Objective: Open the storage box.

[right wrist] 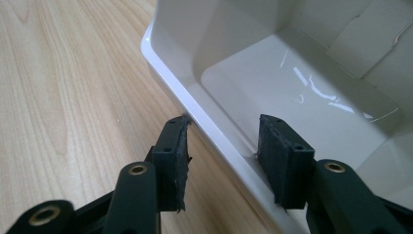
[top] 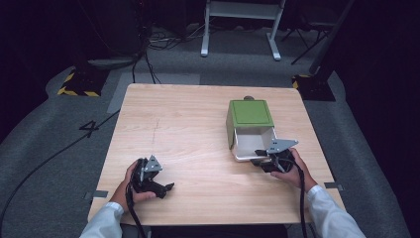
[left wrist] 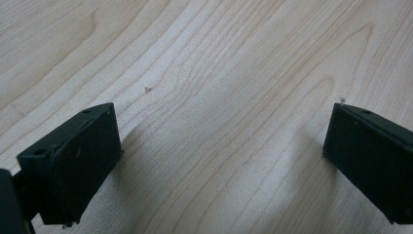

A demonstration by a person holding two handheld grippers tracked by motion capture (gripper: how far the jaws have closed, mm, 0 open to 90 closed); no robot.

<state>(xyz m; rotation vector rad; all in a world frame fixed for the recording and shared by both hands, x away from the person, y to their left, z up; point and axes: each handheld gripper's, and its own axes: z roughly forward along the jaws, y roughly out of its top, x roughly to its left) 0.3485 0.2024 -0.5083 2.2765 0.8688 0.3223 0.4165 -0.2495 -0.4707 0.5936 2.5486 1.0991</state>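
Right tongs (right wrist: 221, 146) straddle the near rim of a white tray (right wrist: 292, 92): one jaw outside the wall over the wood, the other inside over the tray floor. Jaws stand partly apart with the rim between them; the inner pad looks close to or touching the wall, the outer pad shows a narrow gap, so a firm clamp cannot be confirmed. In the high view the right tongs (top: 270, 159) sit at the tray's (top: 247, 144) front edge, held by the right hand (top: 292, 171), with a grey three-cornered plate on top hiding the jaw tips.

Tray projects from a green box (top: 250, 116) lying just beyond the right tongs; the box's far end partly hides a small dark object, too little visible to identify. Tray interior appears bare and glossy; a pale flap at its far corner is cut off by the frame edge in the right gripper view.

Left tongs (left wrist: 221, 161) are wide apart, both jaws just above bare wooden surface (left wrist: 204, 73), nothing between them. Both jaws are cropped by the frame edges. A tiny dark speck lies on the wood ahead of the jaws. In the high view the left tongs (top: 166, 188) rest low near the front of the surface (top: 188, 119), in the left hand (top: 133, 186), well apart from the box and tray, which lie off toward the right tongs.
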